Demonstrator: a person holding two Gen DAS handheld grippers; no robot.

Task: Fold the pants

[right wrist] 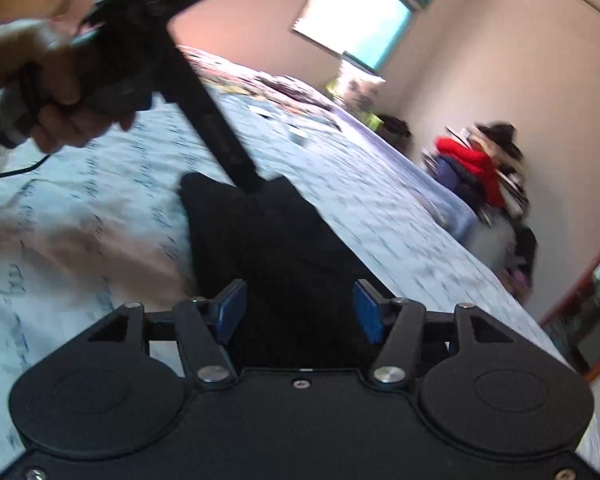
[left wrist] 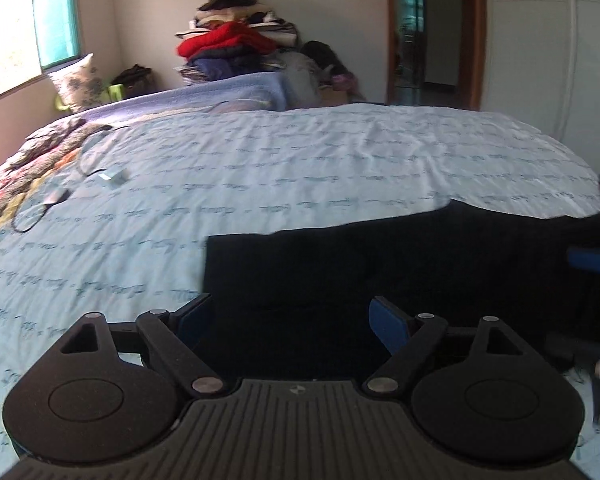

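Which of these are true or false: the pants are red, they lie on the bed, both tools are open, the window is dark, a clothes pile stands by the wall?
1. The pants are red. False: they are black.
2. They lie on the bed. True.
3. The left tool and right tool are open. True.
4. The window is dark. False: daylight shines through it.
5. A clothes pile stands by the wall. True.

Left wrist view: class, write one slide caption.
Open left gripper poised over black pants lying on the blue bedsheet.
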